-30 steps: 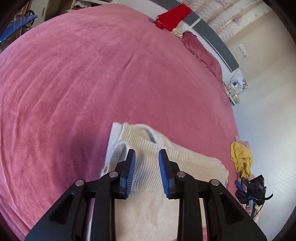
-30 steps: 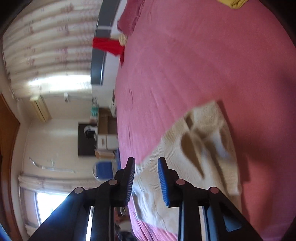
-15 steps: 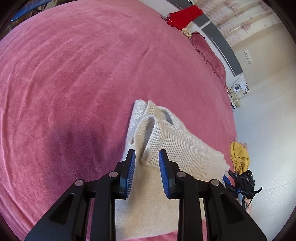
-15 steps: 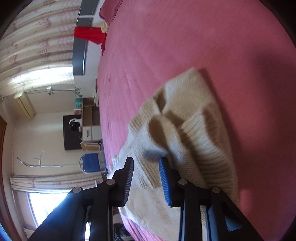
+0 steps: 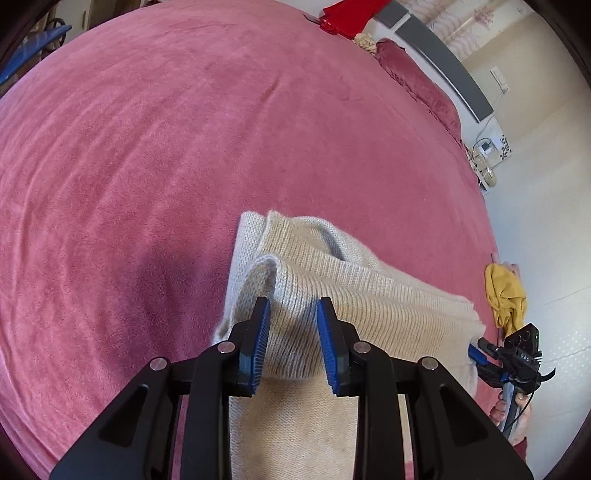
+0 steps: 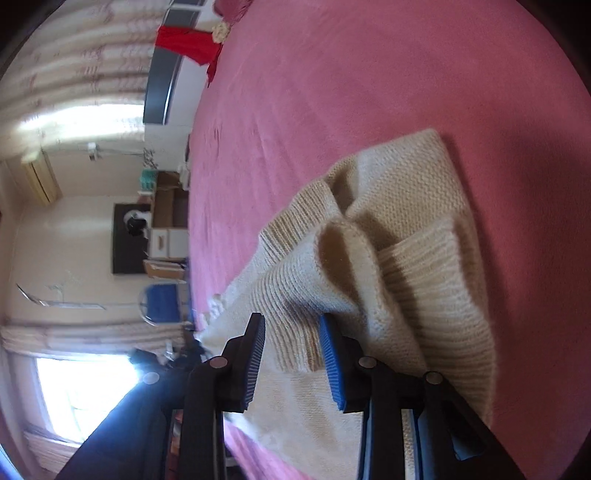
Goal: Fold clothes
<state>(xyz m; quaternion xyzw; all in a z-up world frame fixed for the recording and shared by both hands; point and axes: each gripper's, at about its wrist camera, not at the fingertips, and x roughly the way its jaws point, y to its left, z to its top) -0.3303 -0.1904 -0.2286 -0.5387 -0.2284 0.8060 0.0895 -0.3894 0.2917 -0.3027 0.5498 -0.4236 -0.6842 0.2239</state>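
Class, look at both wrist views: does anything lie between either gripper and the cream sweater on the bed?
Nothing visible does. The left gripper and the right gripper are both open directly over the sweater, its knit folds showing between their fingers. Only the pink bedspread surrounds it.

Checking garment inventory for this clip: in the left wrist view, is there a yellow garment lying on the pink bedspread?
No: the yellow garment lies past the edge of the pink bedspread, off the bed.

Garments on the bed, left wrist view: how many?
3. The cream sweater lies folded just ahead of the left gripper; a red garment sits at the far edge; a yellow garment is bunched at the right edge. More may be hidden.
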